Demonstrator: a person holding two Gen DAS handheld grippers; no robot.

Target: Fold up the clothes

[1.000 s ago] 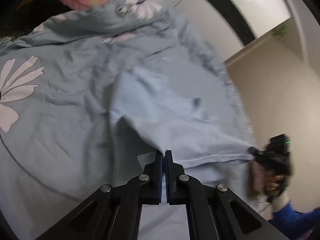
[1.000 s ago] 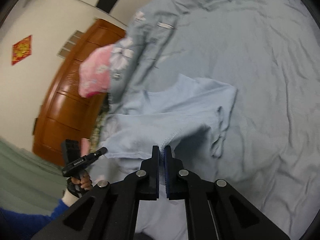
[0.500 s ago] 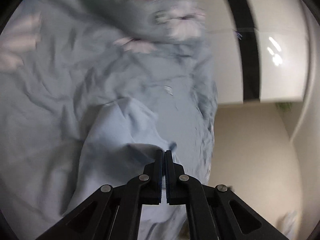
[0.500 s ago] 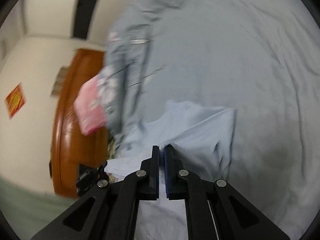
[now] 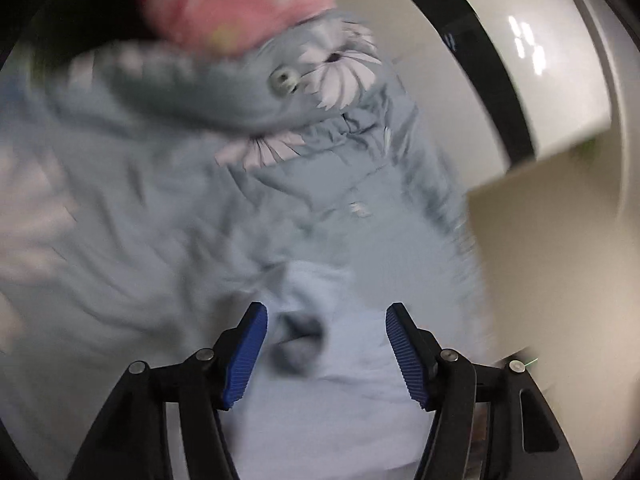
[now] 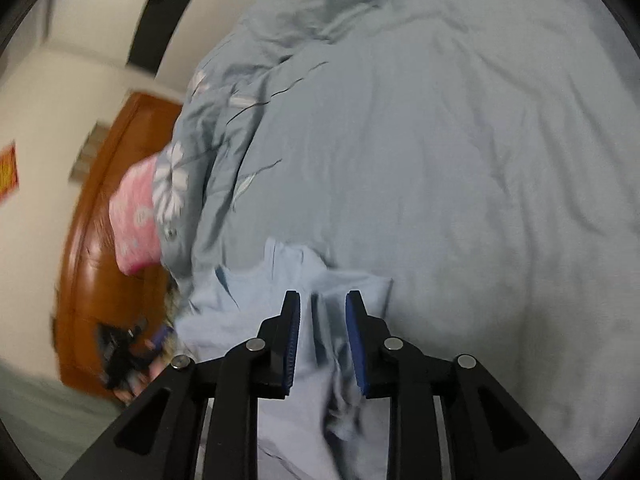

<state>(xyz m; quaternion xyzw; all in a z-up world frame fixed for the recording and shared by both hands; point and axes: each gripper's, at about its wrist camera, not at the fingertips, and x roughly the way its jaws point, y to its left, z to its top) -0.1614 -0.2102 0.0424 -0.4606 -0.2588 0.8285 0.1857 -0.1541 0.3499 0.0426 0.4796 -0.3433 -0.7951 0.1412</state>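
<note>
Left gripper: My left gripper point(image 5: 326, 350) had its jaws opening, the blue pads spread wide. The cloth lay under and between them, but neither pad pressed on it, as far as the blur allowed me to see.

Garment from the left: The pale blue garment point(image 5: 320, 384) lay just below and ahead of this gripper, on the bed. A dark bunched fold sat nearer to the left pad.

Right gripper: My right gripper point(image 6: 323, 334) also had its jaws opening, but less wide. A hanging fold of the garment point(image 6: 280, 300) ran between the pads; I judged that it was free of them.

Key relation: The garment lay directly under both grippers, its long side running across from the left gripper to the right one. Both were about equally near.

Garment look: Thin, soft, wrinkled, lighter than the grey-blue duvet point(image 6: 440, 160) below it, laid double and not yet smooth.

Bed edge: A pink pillow point(image 6: 134, 220) lay further away, well apart from the garment.
</note>
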